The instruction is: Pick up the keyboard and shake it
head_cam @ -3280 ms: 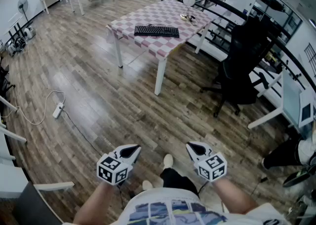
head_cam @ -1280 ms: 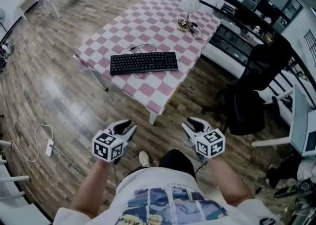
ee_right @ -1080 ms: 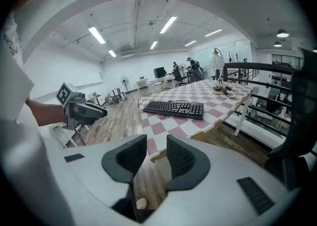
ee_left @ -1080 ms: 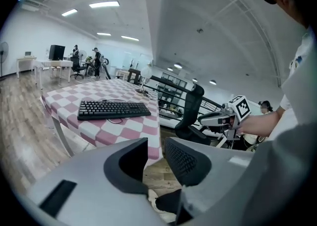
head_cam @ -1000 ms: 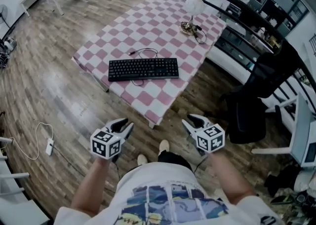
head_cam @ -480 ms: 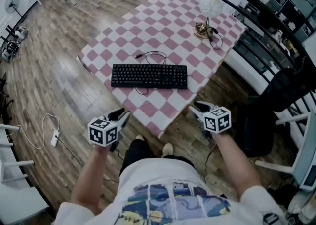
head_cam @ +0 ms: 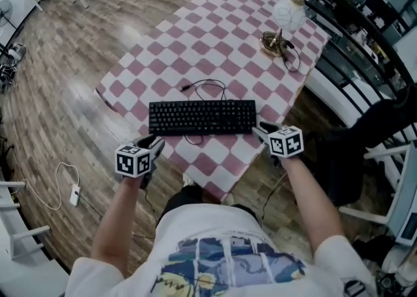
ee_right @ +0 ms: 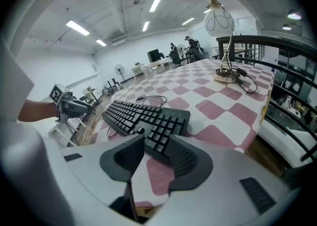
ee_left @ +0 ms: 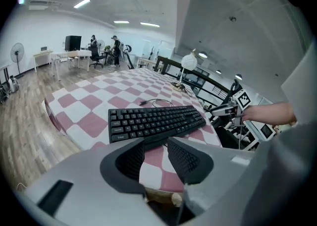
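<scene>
A black keyboard (head_cam: 202, 116) lies flat near the front edge of a pink-and-white checked table (head_cam: 195, 48), its cable looping behind it. My left gripper (head_cam: 155, 144) hovers at the keyboard's left end, just off the table corner; its jaws are opening with nothing between them. In the left gripper view the keyboard (ee_left: 153, 122) lies just beyond the fingertips (ee_left: 133, 156). My right gripper (head_cam: 262, 130) sits at the keyboard's right end, jaws opening and empty. The right gripper view shows the keyboard (ee_right: 146, 119) close ahead of the jaws.
A white globe lamp (head_cam: 287, 19) on a brass base stands at the table's far right, cable trailing. A black office chair (head_cam: 381, 126) and railing are to the right. A power strip (head_cam: 74, 193) and cable lie on the wooden floor at left.
I have walked up to the table. Both grippers moved forward from over the floor to the keyboard's two ends, and their jaws have widened.
</scene>
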Motion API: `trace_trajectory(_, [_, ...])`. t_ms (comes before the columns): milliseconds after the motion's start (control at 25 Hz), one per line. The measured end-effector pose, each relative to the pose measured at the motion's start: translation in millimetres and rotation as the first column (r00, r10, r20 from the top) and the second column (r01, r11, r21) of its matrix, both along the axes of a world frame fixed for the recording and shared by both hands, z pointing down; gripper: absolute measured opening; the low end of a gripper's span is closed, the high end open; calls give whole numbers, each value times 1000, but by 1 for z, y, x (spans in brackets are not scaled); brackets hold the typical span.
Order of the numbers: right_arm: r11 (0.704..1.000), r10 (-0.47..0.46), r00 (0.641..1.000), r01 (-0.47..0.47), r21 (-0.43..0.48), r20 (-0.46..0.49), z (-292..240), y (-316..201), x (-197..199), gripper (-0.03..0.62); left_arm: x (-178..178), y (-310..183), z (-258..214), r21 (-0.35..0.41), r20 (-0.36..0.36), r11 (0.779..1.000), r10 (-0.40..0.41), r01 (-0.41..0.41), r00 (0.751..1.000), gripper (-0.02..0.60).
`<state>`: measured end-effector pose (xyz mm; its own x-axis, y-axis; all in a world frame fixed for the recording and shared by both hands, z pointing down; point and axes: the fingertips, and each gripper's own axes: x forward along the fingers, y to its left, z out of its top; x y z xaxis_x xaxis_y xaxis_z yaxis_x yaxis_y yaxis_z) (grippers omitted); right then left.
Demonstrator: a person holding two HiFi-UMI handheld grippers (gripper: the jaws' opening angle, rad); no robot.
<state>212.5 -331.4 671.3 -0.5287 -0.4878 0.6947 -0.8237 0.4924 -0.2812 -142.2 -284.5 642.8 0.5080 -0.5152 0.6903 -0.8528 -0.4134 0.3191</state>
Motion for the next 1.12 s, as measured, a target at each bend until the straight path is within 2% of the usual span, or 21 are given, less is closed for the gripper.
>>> trace_trajectory(120, [999,26,999,-26,-23,-29,13,-25,-4,164,-10,-28,17,-20,34,1000,13,-12,999,143])
trace_trajectory(360, [993,60,996,-66,-94,-60,40,-51,-4,207,-42,-70,48,-83,89,996,-8,15,996,195])
trace_trajectory(640, [979,48,999,-50,-196,-11,61,-65,-9,282,-42,-86,71,-171,-26,985,6,-10,1000,253])
trace_trajectory(760, [972,38,999,-38,-234,-5,68,-66,-11,295,-43,-90,76,-185,-29,982,15,-20,999,258])
trace_trajectory(1120, [963,20,1000,-17,-268,11,76,-67,-17,304,-40,-96,94,-255,-35,966,27,-35,999,282])
